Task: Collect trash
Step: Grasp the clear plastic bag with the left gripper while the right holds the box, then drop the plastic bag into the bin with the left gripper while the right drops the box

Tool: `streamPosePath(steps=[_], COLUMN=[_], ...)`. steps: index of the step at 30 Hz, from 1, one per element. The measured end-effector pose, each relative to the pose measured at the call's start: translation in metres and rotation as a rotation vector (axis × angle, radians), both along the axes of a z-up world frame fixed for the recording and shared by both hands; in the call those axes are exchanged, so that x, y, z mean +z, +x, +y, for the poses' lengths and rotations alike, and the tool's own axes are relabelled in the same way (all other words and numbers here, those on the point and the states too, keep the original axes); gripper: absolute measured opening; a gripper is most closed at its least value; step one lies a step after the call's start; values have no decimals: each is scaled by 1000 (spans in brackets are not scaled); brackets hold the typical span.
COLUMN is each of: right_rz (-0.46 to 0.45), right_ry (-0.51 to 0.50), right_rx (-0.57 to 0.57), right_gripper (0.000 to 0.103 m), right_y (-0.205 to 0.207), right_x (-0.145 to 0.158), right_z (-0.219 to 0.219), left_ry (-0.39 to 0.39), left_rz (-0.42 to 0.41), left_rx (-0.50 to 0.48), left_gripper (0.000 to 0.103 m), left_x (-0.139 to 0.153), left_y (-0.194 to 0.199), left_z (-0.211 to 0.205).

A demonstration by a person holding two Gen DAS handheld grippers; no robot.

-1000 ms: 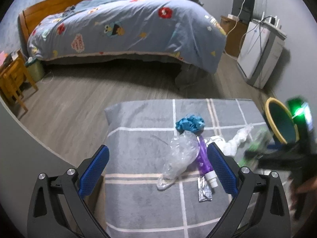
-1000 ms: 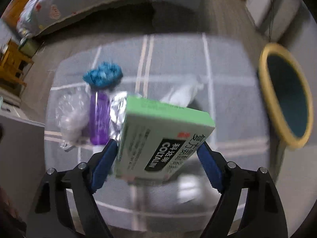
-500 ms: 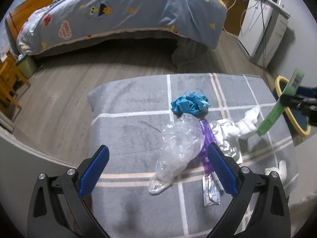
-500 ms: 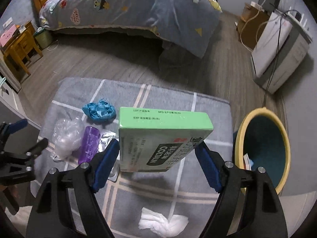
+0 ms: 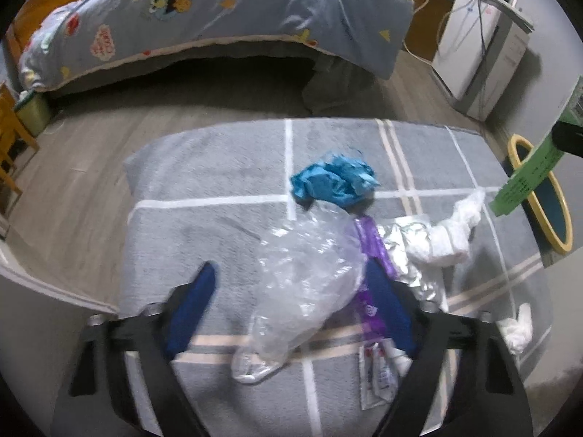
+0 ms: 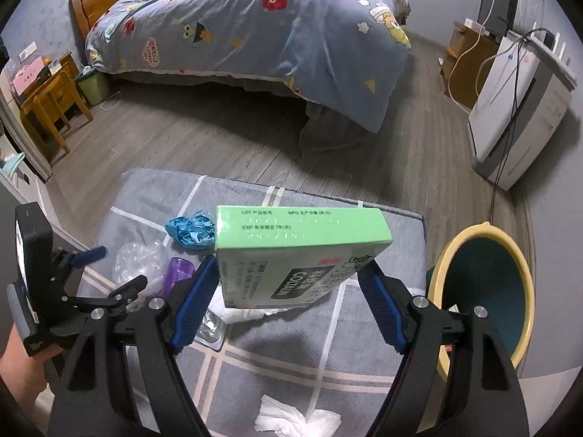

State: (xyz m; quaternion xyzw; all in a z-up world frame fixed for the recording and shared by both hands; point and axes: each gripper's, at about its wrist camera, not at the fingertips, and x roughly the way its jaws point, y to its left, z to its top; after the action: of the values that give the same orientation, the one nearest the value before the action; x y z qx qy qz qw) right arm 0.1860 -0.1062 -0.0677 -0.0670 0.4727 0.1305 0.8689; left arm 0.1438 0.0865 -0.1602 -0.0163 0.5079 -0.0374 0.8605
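My left gripper [image 5: 289, 271] hangs low over a grey rug [image 5: 218, 189]. Its jaws are closing around a crumpled clear plastic bag [image 5: 309, 284], and the left pad still stands apart from it. Beside the bag lie a purple tube [image 5: 375, 247], a blue crumpled wad [image 5: 333, 180], a foil blister [image 5: 404, 258] and white tissue [image 5: 448, 240]. My right gripper [image 6: 288, 269] is shut on a green medicine box [image 6: 302, 251], held above the rug. To its right stands a yellow-rimmed teal bin [image 6: 448, 255]. The left gripper [image 6: 113, 269] shows at the left of the right wrist view.
A bed with a blue quilt [image 6: 255, 29] fills the far side. A white appliance with cables [image 6: 517, 116] stands at the right wall, and a wooden chair [image 6: 54, 105] at the left. A sachet [image 5: 375, 375] and another tissue [image 6: 291, 418] lie near the rug's front.
My left gripper has dropped toward the plastic bag and its jaws have narrowed around it. My right gripper has lifted the green box and tilted up, so the bin now shows beside it.
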Motion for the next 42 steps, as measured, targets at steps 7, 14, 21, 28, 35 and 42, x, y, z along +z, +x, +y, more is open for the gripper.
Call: streamPosePath(steps=[7, 14, 21, 28, 35, 42], right_rz=[2, -12, -42, -48, -49, -47], right_ry=[6, 18, 34, 58, 85, 121], right_rx=[12, -1, -37, -107, -170, -252], right_gripper=[76, 76, 76, 77, 77, 77], right_y=[-1, -1, -1, 2, 3, 5], right_x=[0, 5, 15, 19, 19, 18], right_z=[1, -5, -26, -64, -107, -160], left_ry=[23, 58, 52, 30, 16, 11], left_rz=[27, -82, -210, -257, -289, -306], left_rx=[-58, -47, -75, -110, -153, -231], left_gripper=[26, 23, 23, 23, 23, 23], left_x=[-5, 30, 77, 98, 111, 115], left_y=[-1, -4, -3, -2, 2, 9], left_z=[-11, -12, -31, -59, -90, -138])
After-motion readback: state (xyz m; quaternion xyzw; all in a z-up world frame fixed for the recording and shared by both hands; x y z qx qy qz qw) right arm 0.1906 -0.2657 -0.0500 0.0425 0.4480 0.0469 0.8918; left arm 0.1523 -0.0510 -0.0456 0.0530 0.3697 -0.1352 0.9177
